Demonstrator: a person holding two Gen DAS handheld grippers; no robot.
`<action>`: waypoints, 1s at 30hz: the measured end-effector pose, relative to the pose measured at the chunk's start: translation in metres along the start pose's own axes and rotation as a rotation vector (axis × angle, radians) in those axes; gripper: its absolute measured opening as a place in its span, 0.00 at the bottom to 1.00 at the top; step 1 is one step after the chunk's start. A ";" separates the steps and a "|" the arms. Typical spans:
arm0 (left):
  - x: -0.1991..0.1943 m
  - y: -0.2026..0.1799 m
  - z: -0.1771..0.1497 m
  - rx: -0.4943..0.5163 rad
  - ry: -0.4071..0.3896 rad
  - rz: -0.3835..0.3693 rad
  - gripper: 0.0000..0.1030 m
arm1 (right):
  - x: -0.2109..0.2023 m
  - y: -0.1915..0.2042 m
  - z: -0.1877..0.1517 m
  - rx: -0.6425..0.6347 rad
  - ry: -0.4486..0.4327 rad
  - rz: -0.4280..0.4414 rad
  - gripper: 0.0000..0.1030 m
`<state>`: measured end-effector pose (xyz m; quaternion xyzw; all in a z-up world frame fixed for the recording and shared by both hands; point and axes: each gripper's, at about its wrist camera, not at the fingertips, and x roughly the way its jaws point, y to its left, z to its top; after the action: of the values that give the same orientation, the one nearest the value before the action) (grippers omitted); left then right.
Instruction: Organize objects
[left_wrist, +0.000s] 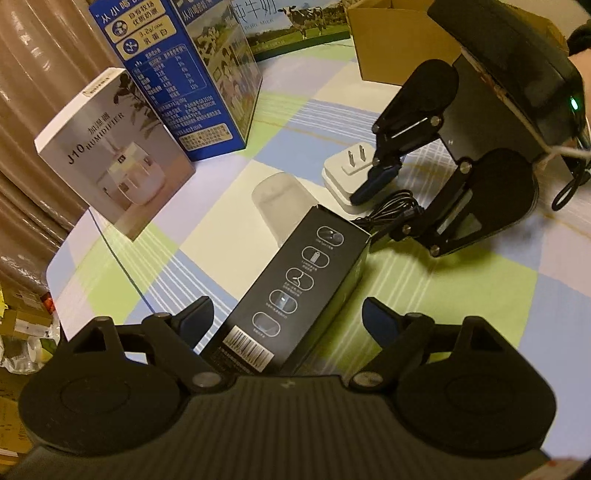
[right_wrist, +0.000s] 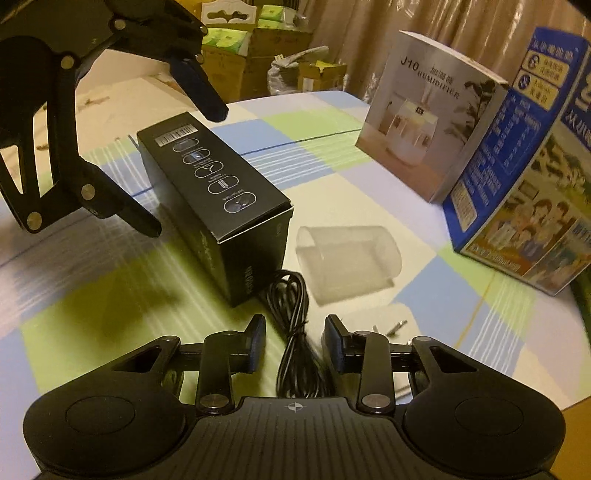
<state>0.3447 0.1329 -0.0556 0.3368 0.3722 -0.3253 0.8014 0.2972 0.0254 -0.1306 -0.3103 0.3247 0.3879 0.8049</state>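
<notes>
Two grippers work over a checked tablecloth (right_wrist: 110, 295), and the loose items lie in a tight cluster between them, probably gathered there so each can be packed away in turn.

At nine o'clock in the left wrist view a humidifier box (left_wrist: 114, 155) stands upright beside a taller blue milk carton (left_wrist: 192, 85); both look parked along the table's far edge to keep the middle free.

The left gripper (left_wrist: 284, 325) has its fingers spread wide, one on either side of the near end of a black box (left_wrist: 295, 291) that lies flat with its long side pointing toward twelve o'clock. Neither finger touches it, so this reads as lining up for a grasp rather than a hold. Just beyond the box's far end lies a clear plastic cover (left_wrist: 280, 203) on its side.

At two o'clock in that view the right gripper (left_wrist: 384, 192) reaches down over a white plug (left_wrist: 351, 181), prongs up, with a coiled black cable (left_wrist: 391, 210) just beside it. In the right wrist view the right gripper's fingers (right_wrist: 258, 343) stand apart, straddling the cable without pinching it; the plug itself is hidden below them. A cardboard box (left_wrist: 391, 40) waits at one o'clock, a likely destination.
</notes>
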 end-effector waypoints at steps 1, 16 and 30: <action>0.001 0.000 0.000 0.002 0.005 -0.004 0.76 | 0.002 0.004 0.001 -0.032 0.001 -0.011 0.28; -0.010 -0.014 0.005 -0.149 0.114 -0.024 0.38 | -0.025 -0.011 -0.018 0.289 0.074 0.063 0.11; -0.063 -0.105 0.000 -0.617 0.121 -0.138 0.36 | -0.131 0.006 -0.097 0.725 0.149 0.096 0.11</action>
<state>0.2316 0.0909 -0.0352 0.0706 0.5221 -0.2302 0.8182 0.2016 -0.0997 -0.0900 -0.0169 0.5126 0.2612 0.8177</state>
